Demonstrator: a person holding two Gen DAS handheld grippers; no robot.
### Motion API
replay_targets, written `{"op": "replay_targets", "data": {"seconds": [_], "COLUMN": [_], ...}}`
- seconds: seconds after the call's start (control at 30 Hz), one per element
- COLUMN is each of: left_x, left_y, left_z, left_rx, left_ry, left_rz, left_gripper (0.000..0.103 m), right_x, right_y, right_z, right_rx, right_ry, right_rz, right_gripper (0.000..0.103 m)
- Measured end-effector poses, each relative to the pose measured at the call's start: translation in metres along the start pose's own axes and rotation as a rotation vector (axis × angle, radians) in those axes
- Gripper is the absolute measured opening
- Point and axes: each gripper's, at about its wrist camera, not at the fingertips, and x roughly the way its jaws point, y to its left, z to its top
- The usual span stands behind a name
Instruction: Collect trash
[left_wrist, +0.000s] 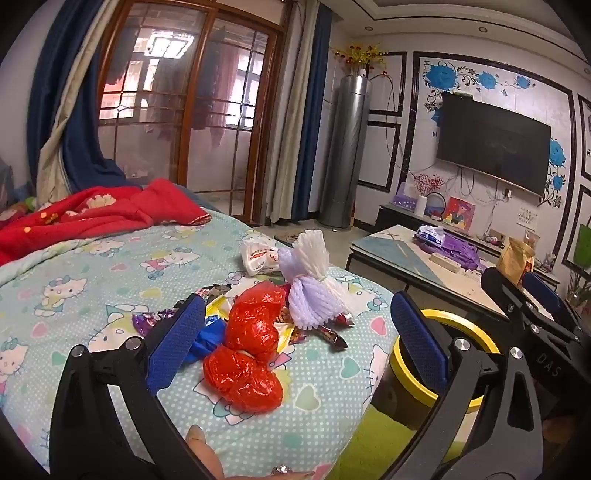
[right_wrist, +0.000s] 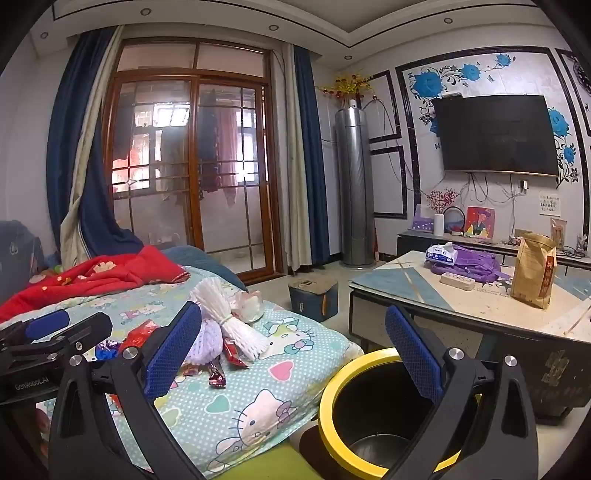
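A television (right_wrist: 495, 134) hangs above a low table (right_wrist: 406, 291) bearing a brown paper bag (right_wrist: 533, 271).

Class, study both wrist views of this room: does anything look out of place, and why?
Yes. Litter lies on the bed sheet: a crumpled red plastic bag, white foam netting, a white wrapper and candy wrappers. The yellow-rimmed bin beside the bed looks empty. Both grippers are open and hold nothing.
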Motion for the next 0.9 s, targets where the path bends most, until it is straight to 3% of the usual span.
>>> {"op": "replay_targets", "data": {"seconds": [0.9], "left_x": [-0.001], "left_y": [0.0], "left_z": [0.0], "left_rx": [-0.005], "left_ry": [0.0], "left_rz": [-0.003], "left_gripper": [0.092], "right_x": [0.006], "right_y": [0.004], "right_z": [-0.005], "right_rx": [-0.004], "right_ry": [0.013], "right_rz": [0.002], "right_gripper": [0.097]}}
